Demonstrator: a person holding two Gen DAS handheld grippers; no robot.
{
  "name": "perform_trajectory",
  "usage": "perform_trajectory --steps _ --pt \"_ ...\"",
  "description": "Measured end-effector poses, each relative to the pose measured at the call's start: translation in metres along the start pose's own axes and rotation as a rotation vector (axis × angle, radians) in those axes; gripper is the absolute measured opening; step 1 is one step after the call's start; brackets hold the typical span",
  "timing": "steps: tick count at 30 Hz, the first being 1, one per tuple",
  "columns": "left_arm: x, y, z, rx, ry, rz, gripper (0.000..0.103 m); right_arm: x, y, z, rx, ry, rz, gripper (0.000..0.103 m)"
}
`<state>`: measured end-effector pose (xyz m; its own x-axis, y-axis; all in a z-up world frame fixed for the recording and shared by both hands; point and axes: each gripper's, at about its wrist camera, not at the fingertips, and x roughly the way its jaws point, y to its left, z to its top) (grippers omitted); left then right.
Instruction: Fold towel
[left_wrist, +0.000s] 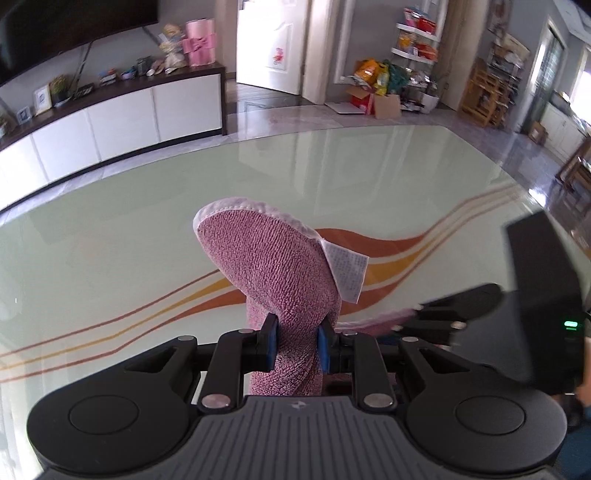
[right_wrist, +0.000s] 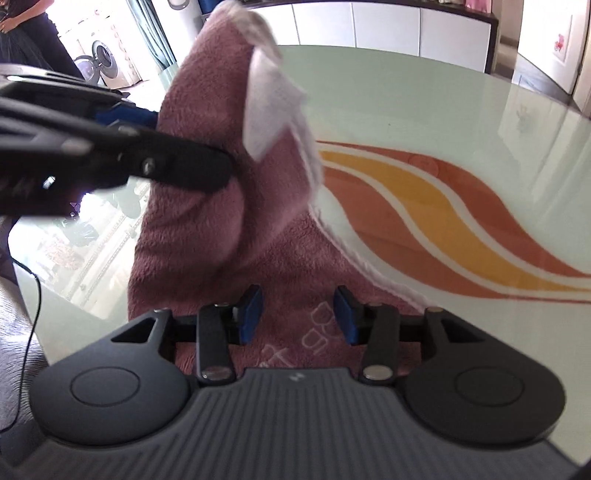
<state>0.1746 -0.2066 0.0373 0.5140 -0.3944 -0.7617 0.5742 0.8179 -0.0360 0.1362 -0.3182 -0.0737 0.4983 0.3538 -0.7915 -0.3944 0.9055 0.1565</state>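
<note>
The glossy pale green tabletop (left_wrist: 369, 166) has orange and yellow wavy stripes (right_wrist: 424, 206) across it. Its curved far edge runs in front of a white cabinet (left_wrist: 122, 118) and a white door (left_wrist: 273, 40), and most of its surface is bare ahead of and to both sides of the pink towel (left_wrist: 269, 266). In the right wrist view the near left edge drops to the floor, where a thin black cable (right_wrist: 33, 295) hangs.

The left claw (left_wrist: 296, 345) is closed on the towel: its two blue pads (left_wrist: 271, 341) press a bunched part of the cloth between them, and a corner with a white hem and a white label (left_wrist: 347, 271) rises in front of the pads, lifted off the tabletop. The rest of the towel trails down to the right.

The right claw (right_wrist: 298, 318) stands open, its blue pads (right_wrist: 251, 314) well apart with nothing between them. It sits just above the lower part of the towel (right_wrist: 221, 229) that lies flat on the tabletop with pale lettering on it; whether the pads touch the cloth cannot be told. The left claw (right_wrist: 155, 122) shows at the left, pinching the raised fold.
</note>
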Motion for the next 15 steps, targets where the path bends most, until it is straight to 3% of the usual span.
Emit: perform_trajectory --steps 8,15 --pt "0.003 -0.025 -0.001 0.099 -0.01 0.034 0.024 -0.049 -0.013 -0.019 0.011 -0.043 -0.023 0.048" --pt "0.007 -0.041 -0.001 0.144 -0.001 0.023 0.024 -0.046 -0.034 -0.031 0.095 -0.012 -0.004 0.041"
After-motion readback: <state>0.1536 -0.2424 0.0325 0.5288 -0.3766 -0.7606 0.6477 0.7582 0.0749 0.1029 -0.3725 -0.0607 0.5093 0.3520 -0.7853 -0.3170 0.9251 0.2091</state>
